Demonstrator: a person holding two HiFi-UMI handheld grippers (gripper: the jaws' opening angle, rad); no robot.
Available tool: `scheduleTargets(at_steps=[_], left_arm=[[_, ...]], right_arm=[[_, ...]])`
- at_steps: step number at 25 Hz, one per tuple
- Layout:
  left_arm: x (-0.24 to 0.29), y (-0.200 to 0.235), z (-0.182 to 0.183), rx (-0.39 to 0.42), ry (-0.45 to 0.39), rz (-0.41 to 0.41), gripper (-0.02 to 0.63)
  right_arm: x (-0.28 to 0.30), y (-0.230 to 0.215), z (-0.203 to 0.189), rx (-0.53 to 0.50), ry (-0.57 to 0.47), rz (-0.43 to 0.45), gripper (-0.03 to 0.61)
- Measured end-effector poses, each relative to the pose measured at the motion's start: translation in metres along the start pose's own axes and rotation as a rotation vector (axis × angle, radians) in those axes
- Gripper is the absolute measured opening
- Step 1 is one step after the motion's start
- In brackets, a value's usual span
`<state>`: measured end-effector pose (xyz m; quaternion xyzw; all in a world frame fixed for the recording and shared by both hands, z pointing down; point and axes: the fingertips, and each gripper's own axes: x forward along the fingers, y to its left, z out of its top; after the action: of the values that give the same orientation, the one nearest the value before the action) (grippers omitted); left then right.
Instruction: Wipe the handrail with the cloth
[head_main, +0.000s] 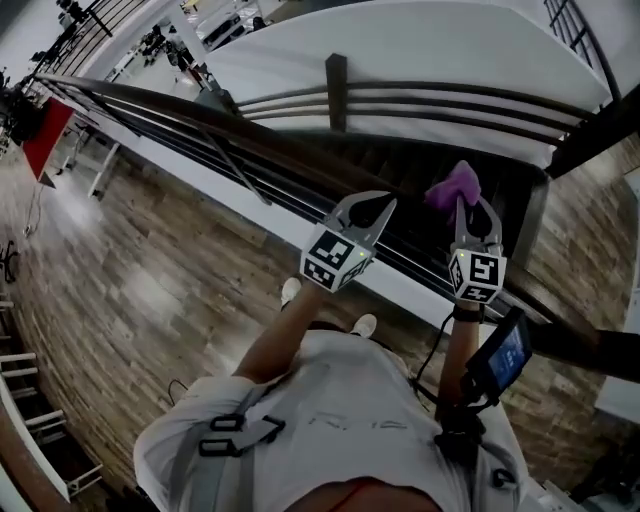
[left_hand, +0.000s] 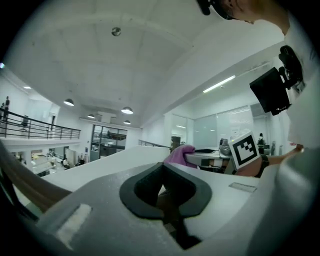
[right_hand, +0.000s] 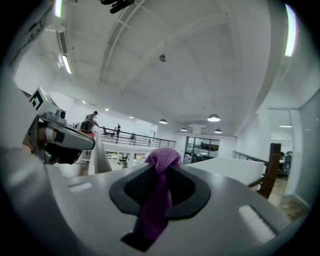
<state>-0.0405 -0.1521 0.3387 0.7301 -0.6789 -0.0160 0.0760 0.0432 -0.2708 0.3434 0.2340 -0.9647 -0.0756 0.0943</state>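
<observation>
The dark wooden handrail (head_main: 200, 112) runs from upper left to lower right in front of me in the head view. A purple cloth (head_main: 452, 185) sticks up out of my right gripper (head_main: 475, 212), which is shut on it and held over the rail at the right. In the right gripper view the cloth (right_hand: 159, 192) hangs down between the jaws of the right gripper (right_hand: 161, 167). My left gripper (head_main: 368, 208) is beside it on the left, shut with nothing in it. The left gripper view shows the left gripper (left_hand: 163, 167) with the cloth (left_hand: 180, 154) beyond it. Both grippers point up towards the ceiling.
Beyond the rail a dark stairwell (head_main: 420, 160) drops away, with thin metal bars under the rail and a dark post (head_main: 336, 90). I stand on a wood plank floor (head_main: 150, 290). A red panel (head_main: 45, 135) stands far left. A screen device (head_main: 505, 355) sits by the right forearm.
</observation>
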Motion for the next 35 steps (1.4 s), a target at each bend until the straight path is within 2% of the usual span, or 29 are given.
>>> scheduleTargets(at_steps=[5, 11, 17, 23, 27, 35], left_arm=[[-0.076, 0.09, 0.0, -0.027, -0.019, 0.205, 0.002], [-0.148, 0.174, -0.01, -0.053, -0.029, 0.381, 0.002], [-0.209, 0.239, -0.024, -0.082, -0.013, 0.503, 0.002], [-0.256, 0.293, -0.044, -0.114, 0.012, 0.572, 0.002], [-0.283, 0.328, -0.063, -0.138, 0.033, 0.608, 0.002], [-0.313, 0.374, -0.099, -0.19, 0.077, 0.628, 0.002]], right_arm=[[0.06, 0.114, 0.026, -0.031, -0.032, 0.2, 0.057], [0.109, 0.22, 0.032, -0.042, -0.048, 0.348, 0.057], [0.145, 0.32, 0.039, -0.062, -0.06, 0.49, 0.058], [0.167, 0.423, 0.024, -0.172, -0.078, 0.62, 0.058], [0.194, 0.474, -0.022, -0.215, -0.007, 0.632, 0.058], [0.289, 0.535, -0.096, -0.27, 0.131, 0.514, 0.057]])
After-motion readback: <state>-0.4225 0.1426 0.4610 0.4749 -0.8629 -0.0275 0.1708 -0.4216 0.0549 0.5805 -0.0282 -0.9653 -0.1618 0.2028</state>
